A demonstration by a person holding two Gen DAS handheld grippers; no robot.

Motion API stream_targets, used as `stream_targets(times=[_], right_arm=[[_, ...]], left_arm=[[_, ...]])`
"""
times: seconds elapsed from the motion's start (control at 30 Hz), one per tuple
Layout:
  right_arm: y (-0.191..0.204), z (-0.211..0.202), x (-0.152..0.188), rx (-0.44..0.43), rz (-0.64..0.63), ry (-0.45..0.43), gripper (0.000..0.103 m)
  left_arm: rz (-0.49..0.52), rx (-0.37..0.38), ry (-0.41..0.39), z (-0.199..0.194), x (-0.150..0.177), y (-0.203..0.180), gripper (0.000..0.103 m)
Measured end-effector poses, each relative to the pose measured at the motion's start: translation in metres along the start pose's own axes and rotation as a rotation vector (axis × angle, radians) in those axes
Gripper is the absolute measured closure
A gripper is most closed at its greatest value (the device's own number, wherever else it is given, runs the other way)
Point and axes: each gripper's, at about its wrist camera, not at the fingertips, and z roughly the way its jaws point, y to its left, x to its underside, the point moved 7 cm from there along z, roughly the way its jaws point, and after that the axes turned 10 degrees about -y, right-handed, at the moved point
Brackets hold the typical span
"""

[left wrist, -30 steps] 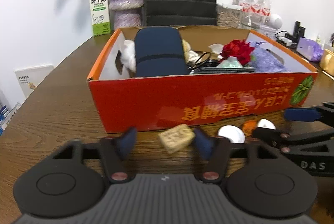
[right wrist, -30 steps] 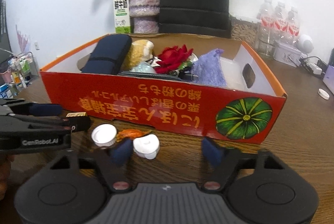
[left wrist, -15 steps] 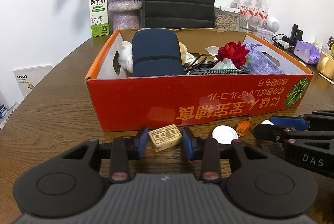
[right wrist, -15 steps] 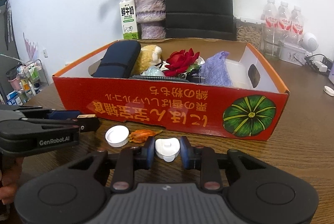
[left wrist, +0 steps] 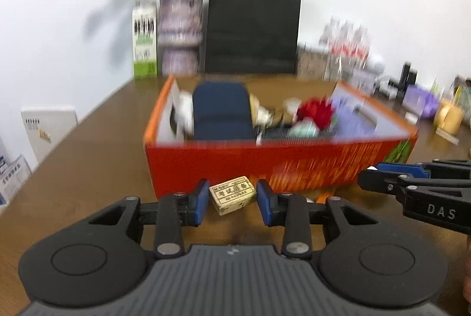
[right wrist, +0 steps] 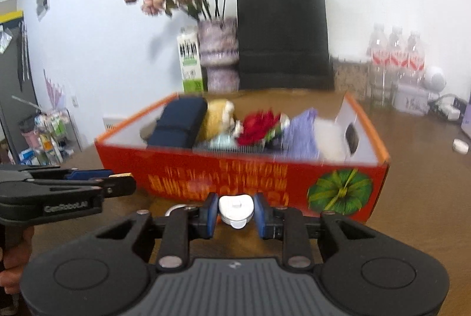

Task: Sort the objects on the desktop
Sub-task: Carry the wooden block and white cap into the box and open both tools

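Just in front of the red box (left wrist: 265, 163), both grippers were loaded. Left gripper (left wrist: 232, 199) had its fingers clenched on the small tan eraser block (left wrist: 233, 194), pads on both ends. Right gripper (right wrist: 234, 211) had its fingers clamped on the white cap (right wrist: 235, 208). Both items looked clear of the wooden surface (left wrist: 88, 168), sitting low against the box's front wall. Background was motion-blurred in both views.

Step in hand, as I read it: lift-off after a double pick, transfer to the box pending. Next move needs more height to clear the front rim, then forward travel over an open patch inside; contents already crowd the middle, so the drop spot matters.

Versus a second ago: fingers then stood wide around both items, which still lay on the surface. Half a second ago they were closed on them. Since then both grippers rose, and the box appeared lower in view.
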Motion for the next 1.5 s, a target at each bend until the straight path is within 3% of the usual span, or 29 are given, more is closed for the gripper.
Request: stream_targets(times=[0.23,0.5,0.67,0.83,1.37,1.4,1.43,1.47,1.5], right_arm=[[-0.019,0.001,-0.055,0.036,0.013,-0.133,0.078],[-0.038,0.047,-0.104,0.059,0.023,-0.207,0.078],[-0.057,0.079,-0.089,0.065,0.07,-0.229,0.078],[-0.07,0.101,-0.07,0.077,0.079,-0.142,0.078],[-0.059,0.095,-0.061,0.107,0.031,-0.138,0.077],[-0.059,0.094,-0.061,0.109,0.031,-0.141,0.076],[-0.059,0.092,-0.061,0.109,0.03,-0.143,0.065],[-0.059,0.089,-0.062,0.11,0.032,-0.142,0.046],[-0.059,0.085,-0.063,0.112,0.035,-0.15,0.036]], left_arm=[[-0.009,0.004,-0.139,0.004,-0.053,-0.009,0.068],[-0.013,-0.042,-0.182,0.063,-0.1,-0.027,0.068],[-0.038,-0.041,-0.174,0.096,-0.081,-0.035,0.067],[0.002,-0.054,-0.142,0.108,-0.069,-0.038,0.067],[0.089,-0.056,-0.164,0.114,-0.055,-0.048,0.067],[0.093,-0.06,-0.172,0.113,-0.056,-0.048,0.065],[0.097,-0.067,-0.183,0.111,-0.056,-0.048,0.063],[0.103,-0.071,-0.192,0.109,-0.057,-0.048,0.057],[0.103,-0.076,-0.2,0.106,-0.058,-0.047,0.051]])
